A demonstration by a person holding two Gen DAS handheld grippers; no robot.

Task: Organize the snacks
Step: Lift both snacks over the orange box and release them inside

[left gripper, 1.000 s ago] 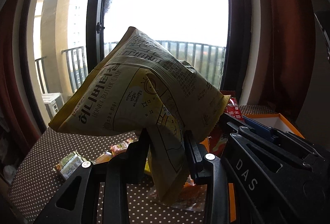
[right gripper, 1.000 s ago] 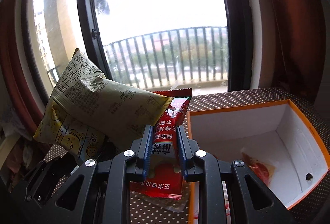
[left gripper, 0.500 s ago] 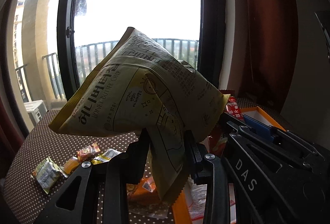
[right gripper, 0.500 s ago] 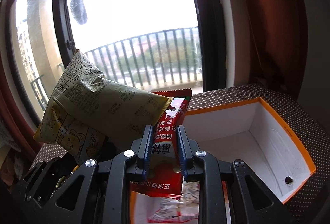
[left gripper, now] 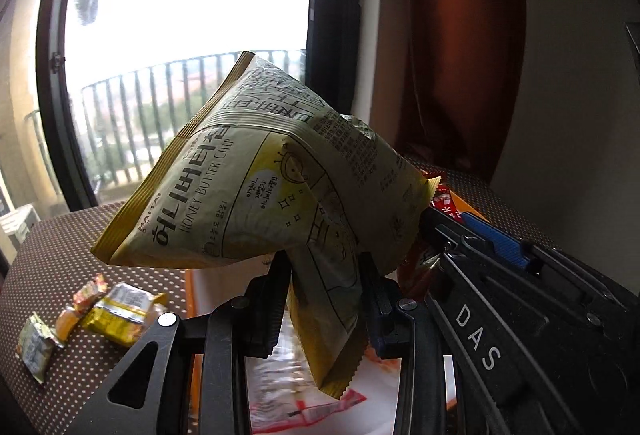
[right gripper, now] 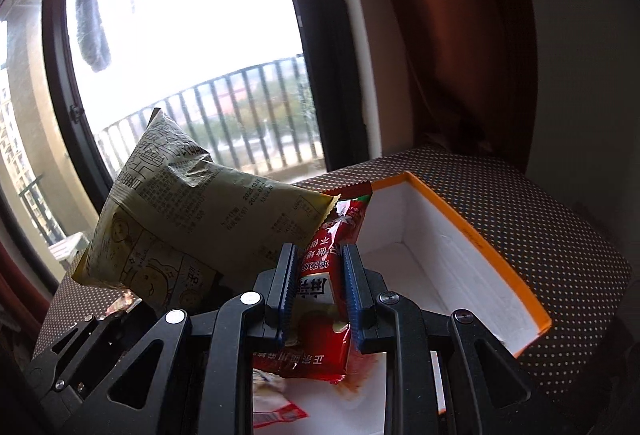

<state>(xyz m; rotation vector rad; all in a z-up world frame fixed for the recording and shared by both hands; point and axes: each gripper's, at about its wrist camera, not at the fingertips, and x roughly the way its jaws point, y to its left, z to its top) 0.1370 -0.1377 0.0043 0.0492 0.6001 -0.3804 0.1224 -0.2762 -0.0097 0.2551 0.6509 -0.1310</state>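
Note:
My left gripper [left gripper: 325, 267] is shut on a yellow honey butter chip bag [left gripper: 256, 203] and holds it in the air above the orange-rimmed white box [left gripper: 191, 295]. The bag also shows in the right wrist view [right gripper: 192, 211]. My right gripper [right gripper: 318, 271] is shut on a red snack packet [right gripper: 328, 283], held over the open box [right gripper: 472, 235], close beside the chip bag. A red and white packet [right gripper: 276, 411] lies on the box floor below. The right gripper's black body [left gripper: 520, 307] fills the lower right of the left wrist view.
Several small wrapped candies [left gripper: 96, 315] lie on the brown dotted tablecloth [left gripper: 72, 235] left of the box. A large window with a balcony railing [right gripper: 224, 107] stands behind, and a dark red curtain [right gripper: 460, 35] hangs at the right.
Both grippers have moved to the right with their snacks and now hang over the open box. The candies have slid to the left in the left wrist view.

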